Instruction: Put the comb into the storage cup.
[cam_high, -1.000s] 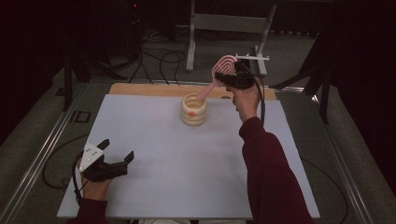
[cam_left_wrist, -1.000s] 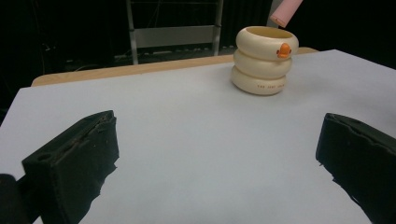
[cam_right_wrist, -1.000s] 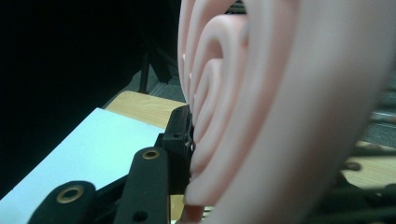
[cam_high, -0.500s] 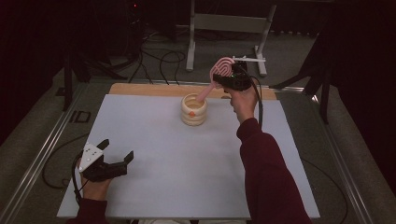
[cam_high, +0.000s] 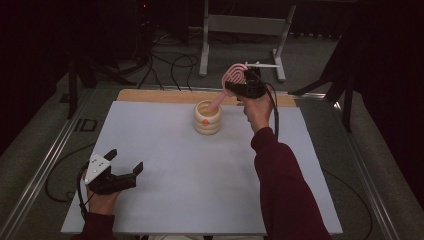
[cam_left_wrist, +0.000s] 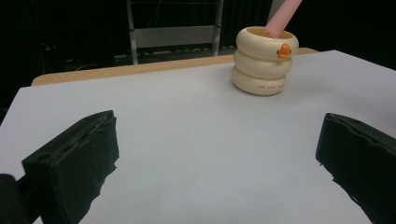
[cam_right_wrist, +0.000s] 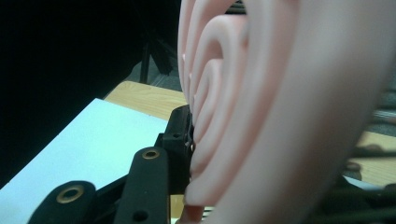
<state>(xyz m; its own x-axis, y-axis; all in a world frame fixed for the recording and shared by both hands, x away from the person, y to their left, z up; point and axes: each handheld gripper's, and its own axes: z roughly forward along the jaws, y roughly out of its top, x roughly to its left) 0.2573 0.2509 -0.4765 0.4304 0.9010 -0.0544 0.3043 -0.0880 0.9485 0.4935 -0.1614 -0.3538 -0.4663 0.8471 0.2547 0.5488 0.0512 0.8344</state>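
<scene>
A pale grey rectangular table sheet (cam_high: 200, 180), laid over a wooden board whose far edge (cam_high: 150, 95) was left exposed, was recorded as the largest item. A person's dark red sleeve (cam_high: 285, 185) was seen extended from the near right toward the far side. A cream holder of three stacked rings with a small orange duck bill (cam_high: 207, 117) was found standing upright near the far middle of the sheet. A pink flat-headed utensil with concentric looped ridges (cam_high: 235, 77) was held tilted, its handle end inside the holder's mouth and its head raised to the right. The right gripper (cam_high: 240, 86) was seen clamped on the utensil's head, one black jaw pressed against the ridges in the right gripper view. The left gripper (cam_high: 122, 162) was recorded at the near left, jaws spread wide, nothing between them, well apart from the holder.
</scene>
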